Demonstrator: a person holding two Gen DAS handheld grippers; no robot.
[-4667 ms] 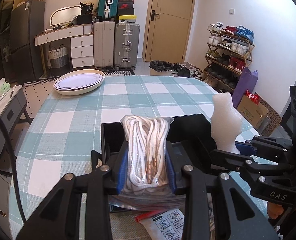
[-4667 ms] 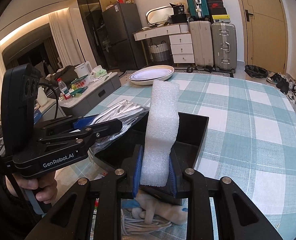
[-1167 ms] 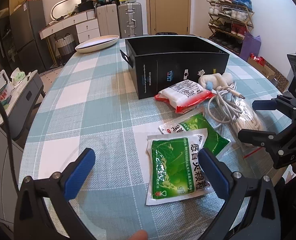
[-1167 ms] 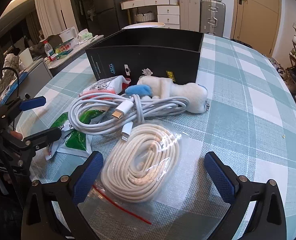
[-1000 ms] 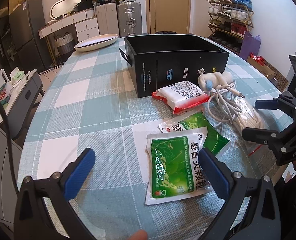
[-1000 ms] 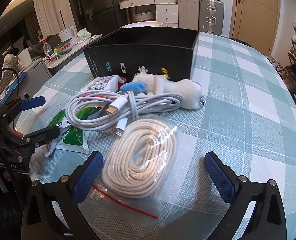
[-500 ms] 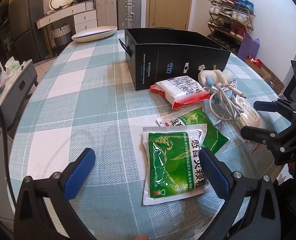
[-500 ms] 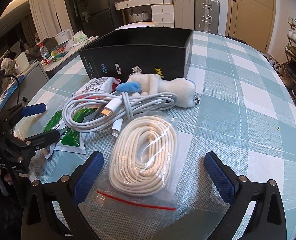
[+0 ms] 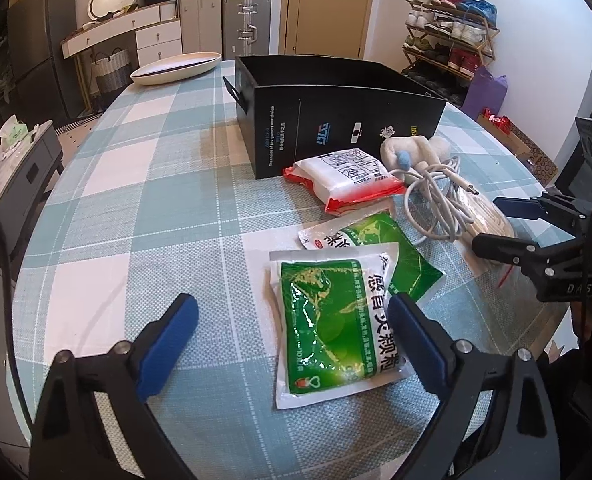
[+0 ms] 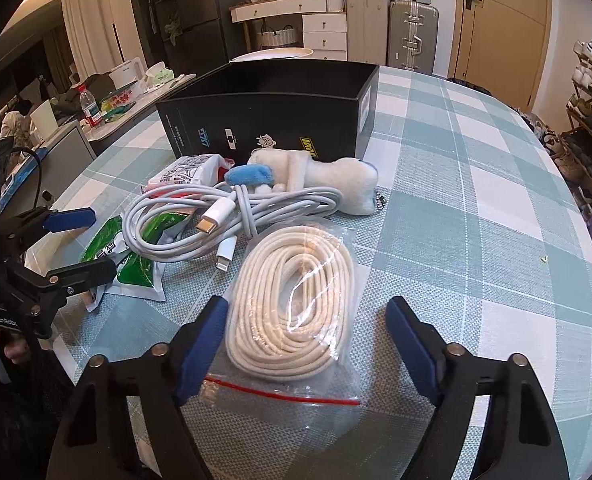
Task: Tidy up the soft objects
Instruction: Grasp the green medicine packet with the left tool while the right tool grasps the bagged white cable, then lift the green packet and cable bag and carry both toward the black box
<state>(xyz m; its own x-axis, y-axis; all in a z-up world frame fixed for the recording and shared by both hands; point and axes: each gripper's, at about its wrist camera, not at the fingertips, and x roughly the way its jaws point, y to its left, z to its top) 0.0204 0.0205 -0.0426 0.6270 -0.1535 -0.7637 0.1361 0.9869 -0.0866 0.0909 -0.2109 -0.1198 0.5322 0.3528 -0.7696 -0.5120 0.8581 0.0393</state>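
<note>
Right wrist view: right gripper (image 10: 306,334) gapes, empty, over the bagged white rope coil (image 10: 291,308); left gripper (image 9: 293,338) likewise released; next, probably pinching the coil toward the black cardboard box (image 10: 271,120).

Left tool (image 9: 291,322) gapes wide over a green packet (image 9: 328,322) on the checked counter (image 9: 135,208). Beyond: second green packet (image 9: 400,252), red-white pack (image 9: 348,178), cable (image 9: 432,200), black box (image 9: 336,116). Right tool (image 9: 496,224) also parted.

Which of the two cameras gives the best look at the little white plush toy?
The right wrist view: the white plush toy lies whole on its side before the black box, its blue part clear. In the left wrist view the toy is smaller, farther off, and partly behind the white cable.
</note>
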